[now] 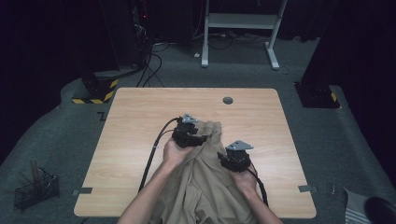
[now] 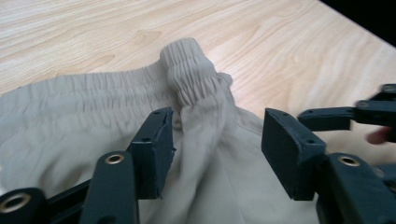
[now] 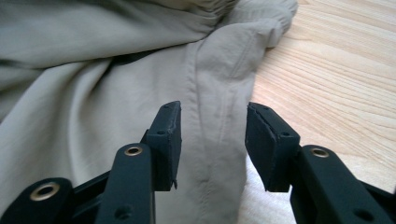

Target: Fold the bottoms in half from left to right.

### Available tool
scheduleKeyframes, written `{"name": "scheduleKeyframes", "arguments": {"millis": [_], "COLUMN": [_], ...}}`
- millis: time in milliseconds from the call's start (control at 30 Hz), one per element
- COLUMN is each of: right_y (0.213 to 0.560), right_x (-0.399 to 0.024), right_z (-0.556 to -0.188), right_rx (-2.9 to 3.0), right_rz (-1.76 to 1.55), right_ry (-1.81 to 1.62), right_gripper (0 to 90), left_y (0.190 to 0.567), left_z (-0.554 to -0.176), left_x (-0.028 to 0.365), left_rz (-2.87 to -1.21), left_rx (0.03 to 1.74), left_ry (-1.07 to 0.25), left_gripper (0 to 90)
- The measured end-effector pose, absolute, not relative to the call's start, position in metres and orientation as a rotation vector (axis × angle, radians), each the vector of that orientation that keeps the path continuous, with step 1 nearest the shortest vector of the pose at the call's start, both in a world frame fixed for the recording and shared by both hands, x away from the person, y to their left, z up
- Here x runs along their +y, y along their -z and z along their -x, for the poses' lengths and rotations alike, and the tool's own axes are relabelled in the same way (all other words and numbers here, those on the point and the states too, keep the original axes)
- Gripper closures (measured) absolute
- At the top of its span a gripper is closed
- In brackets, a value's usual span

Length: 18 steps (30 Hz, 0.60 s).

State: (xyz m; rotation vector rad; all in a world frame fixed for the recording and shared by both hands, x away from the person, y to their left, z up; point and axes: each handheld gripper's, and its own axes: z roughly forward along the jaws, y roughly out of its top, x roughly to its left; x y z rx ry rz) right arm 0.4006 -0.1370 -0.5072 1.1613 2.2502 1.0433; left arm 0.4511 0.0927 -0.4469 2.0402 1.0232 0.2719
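With both the left gripper (image 2: 217, 135) and right gripper (image 3: 212, 140) open, grip the soft, limp trousers (image 1: 205, 186) by the thick waistband (image 2: 187, 74), upper centre.

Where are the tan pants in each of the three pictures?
High view: the tan pants lie at bottom middle, between both hands.
Left gripper view: the pants spread across the left and middle, waistband bunched up at centre.
Right gripper view: the pants cover the left and top.
Shared landmark: the wooden table, bare beside the cloth.
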Motion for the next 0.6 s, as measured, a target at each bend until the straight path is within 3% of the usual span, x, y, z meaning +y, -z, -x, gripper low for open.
{"name": "scheduleKeyframes", "arguments": {"millis": [333, 600], "right_y": [0.510, 0.522], "right_x": [-0.136, -0.127], "right_z": [-0.388, -0.392], "right_rx": [2.307, 2.319], "right_rz": [-1.122, -1.125], "right_ry": [-1.050, -0.986], "right_gripper": [57.3, 51.3], "left_y": [0.467, 0.499], "left_z": [-0.416, -0.427], "left_x": [0.130, 0.127], "left_rz": [-2.095, -2.129], "left_rx": [1.134, 1.206], "left_ry": [-0.352, -0.348], "left_gripper": [38.9, 41.3]}}
